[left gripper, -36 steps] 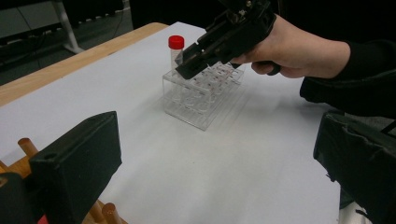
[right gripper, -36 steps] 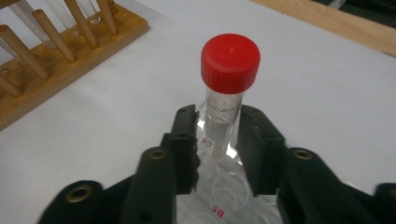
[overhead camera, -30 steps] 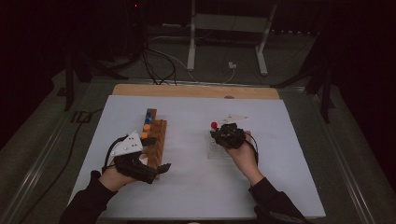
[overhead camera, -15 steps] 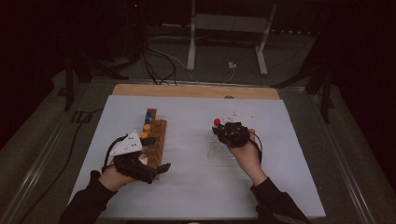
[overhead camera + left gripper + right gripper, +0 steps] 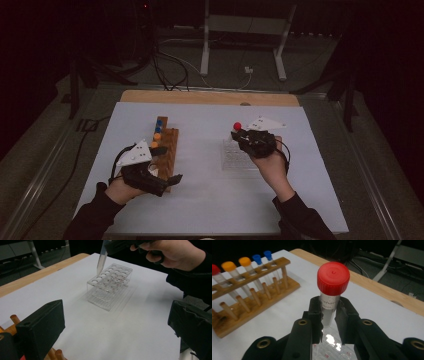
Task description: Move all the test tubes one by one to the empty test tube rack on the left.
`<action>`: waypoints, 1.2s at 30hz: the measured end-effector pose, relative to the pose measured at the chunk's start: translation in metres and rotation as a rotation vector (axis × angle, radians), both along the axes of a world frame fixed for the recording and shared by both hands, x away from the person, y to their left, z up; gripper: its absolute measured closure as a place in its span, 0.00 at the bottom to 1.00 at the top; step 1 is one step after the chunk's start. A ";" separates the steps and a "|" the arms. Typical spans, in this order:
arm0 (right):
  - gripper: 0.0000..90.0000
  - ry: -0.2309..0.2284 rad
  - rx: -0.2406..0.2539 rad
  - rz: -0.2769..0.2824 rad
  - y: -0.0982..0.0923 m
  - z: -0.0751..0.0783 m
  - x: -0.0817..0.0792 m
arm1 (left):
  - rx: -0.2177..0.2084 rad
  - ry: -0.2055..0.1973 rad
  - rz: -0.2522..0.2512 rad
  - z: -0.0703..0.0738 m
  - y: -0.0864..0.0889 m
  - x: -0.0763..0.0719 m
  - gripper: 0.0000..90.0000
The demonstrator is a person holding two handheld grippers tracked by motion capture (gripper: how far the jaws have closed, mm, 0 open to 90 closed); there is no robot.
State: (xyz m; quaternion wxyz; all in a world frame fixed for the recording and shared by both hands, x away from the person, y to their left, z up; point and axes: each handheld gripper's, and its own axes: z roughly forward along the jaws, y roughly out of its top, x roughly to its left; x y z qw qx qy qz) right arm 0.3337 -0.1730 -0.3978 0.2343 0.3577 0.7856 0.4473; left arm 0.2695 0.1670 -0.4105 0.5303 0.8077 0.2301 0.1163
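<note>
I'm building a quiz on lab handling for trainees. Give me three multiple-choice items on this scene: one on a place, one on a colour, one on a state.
1. Where is the tip of the held tube?
A. Above a corner of the clear rack
B. Inside the wooden rack
C. Lying flat on the white sheet

2. What colour is the cap of that tube?
A. Blue
B. Orange
C. Red

3. How do the jaws of the left gripper stand?
A. Clamped on a tube
B. Wide apart with nothing between them
C. Shut on the wooden rack

Answers: 1 A, the left gripper view shows the pointed tip hanging over the rack's corner holes. 2 C, the right gripper view shows a red cap above the right gripper. 3 B, bare sheet shows between the two black jaws.
</note>
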 end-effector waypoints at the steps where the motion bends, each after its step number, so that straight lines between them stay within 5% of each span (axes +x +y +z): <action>1: 0.83 0.000 0.000 0.009 0.001 0.001 -0.002 | -0.002 0.002 -0.001 0.000 0.000 0.000 0.02; 19: 0.83 0.071 -0.051 0.181 0.034 -0.021 -0.031 | -0.011 0.002 -0.029 0.003 -0.002 -0.003 0.02; 36: 0.83 0.102 -0.063 0.276 0.053 -0.033 -0.057 | 0.011 0.005 -0.073 0.000 -0.019 -0.005 0.05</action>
